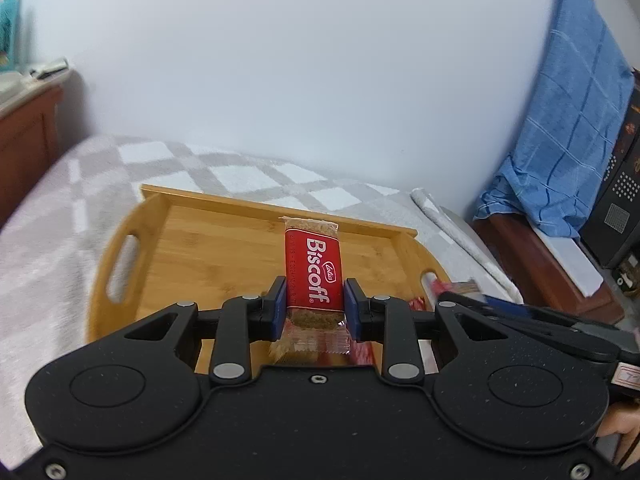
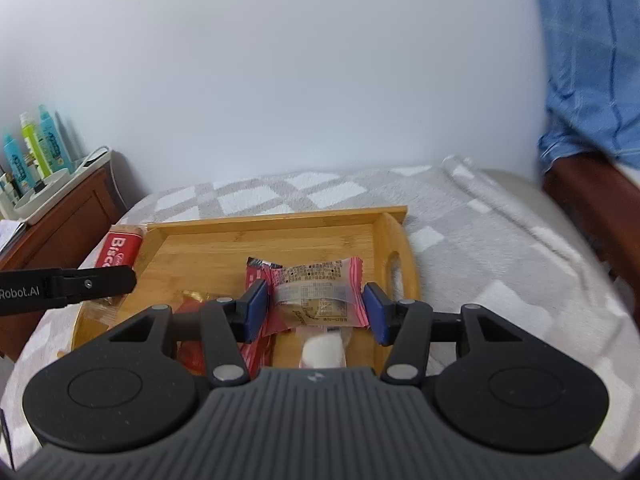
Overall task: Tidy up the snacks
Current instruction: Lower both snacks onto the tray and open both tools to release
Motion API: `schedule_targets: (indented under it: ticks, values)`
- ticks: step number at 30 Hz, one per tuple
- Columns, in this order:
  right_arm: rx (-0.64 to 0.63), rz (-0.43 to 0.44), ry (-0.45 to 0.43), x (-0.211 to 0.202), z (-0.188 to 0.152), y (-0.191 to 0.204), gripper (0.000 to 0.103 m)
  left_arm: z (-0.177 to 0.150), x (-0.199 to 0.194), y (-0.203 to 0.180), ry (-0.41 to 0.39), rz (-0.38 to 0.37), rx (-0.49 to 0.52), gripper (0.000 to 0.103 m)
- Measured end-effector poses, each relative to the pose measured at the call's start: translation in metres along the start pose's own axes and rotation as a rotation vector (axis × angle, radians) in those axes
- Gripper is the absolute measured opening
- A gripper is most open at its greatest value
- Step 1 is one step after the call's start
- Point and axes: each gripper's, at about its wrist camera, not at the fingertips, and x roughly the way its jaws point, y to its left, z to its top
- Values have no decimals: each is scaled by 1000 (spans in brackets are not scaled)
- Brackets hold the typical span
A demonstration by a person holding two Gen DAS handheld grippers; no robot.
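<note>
Two grippers over one bamboo tray that lies on a grey-and-white checked blanket

Item 1: Biscoff packet. Red wrapper, white lettering, clear crimped ends showing brown biscuit. Held lengthwise in the left gripper, both blue pads pressed on its lower sides, above the tray floor. In the right wrist view the same packet sits at the tray's left rim, its lower half covered by the left gripper's black finger.

Item 2: pink-edged pastry packet. Clear centre with a printed label panel, pale cake inside, pink-and-white striped ends. Lies between the blue pads of the right gripper; the jaws stand spread, the left pad touching or nearly touching the wrapper, the right pad just clear of it. Whether it rests on the tray or on other packets cannot be told.

Item 3: white wrapped sweet, just below item 2, partly cut off by the gripper body.

Item 4: red wrappers and a gold-toned wrapper at the tray's near left, mostly hidden behind gripper linkage; print unreadable.

Surroundings: white wall, blue checked cloth on wooden furniture, brown cabinet carrying a white tray of tubes; label text too small to read
</note>
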Motion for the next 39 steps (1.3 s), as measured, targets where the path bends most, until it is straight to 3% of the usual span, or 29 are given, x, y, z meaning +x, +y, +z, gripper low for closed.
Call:
schedule_targets:
  ticks: [5, 13, 26, 29, 34, 39]
  values:
    - [31, 8, 69, 41, 20, -10, 55, 18, 46, -1, 41, 6, -10, 27]
    - [53, 6, 151, 91, 30, -19, 55, 20, 104, 5, 87, 35, -46, 27]
    - [57, -4, 191, 114, 21, -21, 55, 8, 126, 16, 106, 61, -33, 27]
    - [57, -3, 187, 114, 19, -22, 56, 8, 129, 17, 114, 56, -36, 20]
    - [59, -4, 183, 114, 19, -22, 57, 6, 131, 17, 118, 59, -29, 20]
    - [57, 4, 178, 112, 19, -21, 68, 5, 129, 15, 115, 68, -19, 21]
